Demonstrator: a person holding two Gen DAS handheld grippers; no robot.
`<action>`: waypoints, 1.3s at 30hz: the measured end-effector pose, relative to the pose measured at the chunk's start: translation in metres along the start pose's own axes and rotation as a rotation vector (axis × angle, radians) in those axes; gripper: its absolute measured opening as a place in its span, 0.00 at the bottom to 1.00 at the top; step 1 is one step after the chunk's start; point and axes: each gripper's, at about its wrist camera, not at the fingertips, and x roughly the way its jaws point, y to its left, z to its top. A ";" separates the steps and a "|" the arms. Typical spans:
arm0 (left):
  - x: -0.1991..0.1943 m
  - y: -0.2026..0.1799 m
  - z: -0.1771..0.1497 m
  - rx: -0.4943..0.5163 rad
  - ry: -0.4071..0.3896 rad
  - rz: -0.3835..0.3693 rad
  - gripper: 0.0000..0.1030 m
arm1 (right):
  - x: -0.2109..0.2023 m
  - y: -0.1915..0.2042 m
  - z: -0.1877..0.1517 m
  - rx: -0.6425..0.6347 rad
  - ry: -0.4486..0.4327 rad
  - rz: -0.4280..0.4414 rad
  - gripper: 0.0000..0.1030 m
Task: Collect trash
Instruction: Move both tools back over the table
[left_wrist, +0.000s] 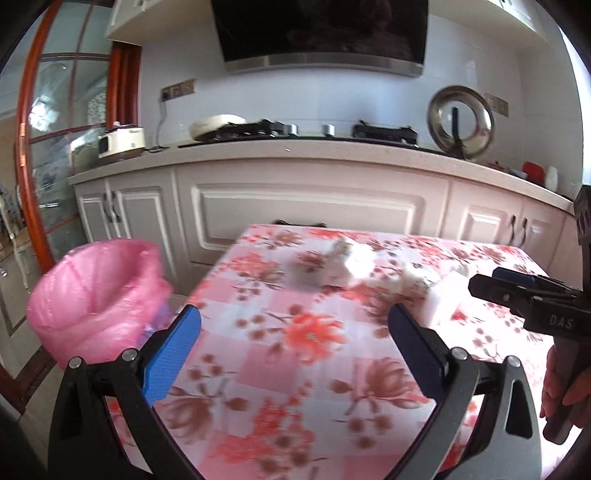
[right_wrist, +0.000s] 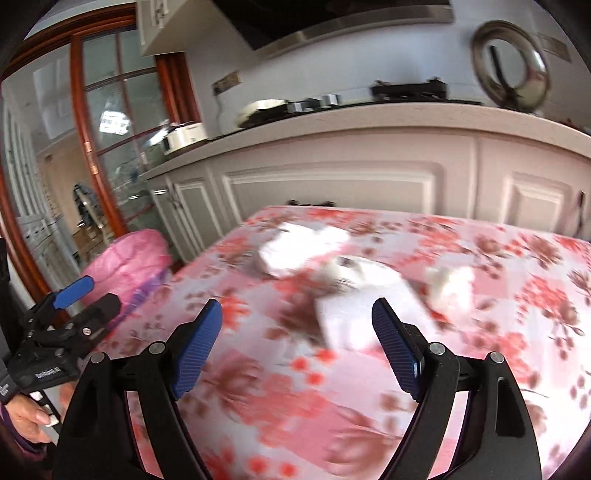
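Note:
Several white crumpled paper scraps lie on the floral pink tablecloth (left_wrist: 295, 332): a far wad (left_wrist: 352, 260), (right_wrist: 295, 251), a flat white sheet (right_wrist: 365, 314) and a small wad (right_wrist: 448, 286) at the right. My left gripper (left_wrist: 293, 319) is open and empty above the table's near left part. My right gripper (right_wrist: 297, 323) is open and empty, just short of the flat sheet; it also shows in the left wrist view (left_wrist: 517, 288). A bin with a pink bag (left_wrist: 96, 291), (right_wrist: 129, 266) stands left of the table, beside my left gripper.
Behind the table runs a kitchen counter (left_wrist: 314, 151) with cabinets, a stove, a rice cooker (left_wrist: 120, 142) and a pot lid (left_wrist: 460, 123). A glass door with a red frame (left_wrist: 33, 147) is at the left. The views are motion-blurred.

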 end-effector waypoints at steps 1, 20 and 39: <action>0.002 -0.005 -0.001 0.005 0.006 -0.009 0.95 | 0.000 -0.007 -0.002 0.000 0.006 -0.012 0.77; 0.022 -0.018 -0.012 -0.003 0.066 -0.012 0.95 | 0.046 -0.060 -0.010 0.002 0.166 -0.012 0.77; 0.016 -0.003 -0.012 -0.010 0.034 0.012 0.95 | 0.071 -0.030 -0.001 -0.126 0.230 0.049 0.77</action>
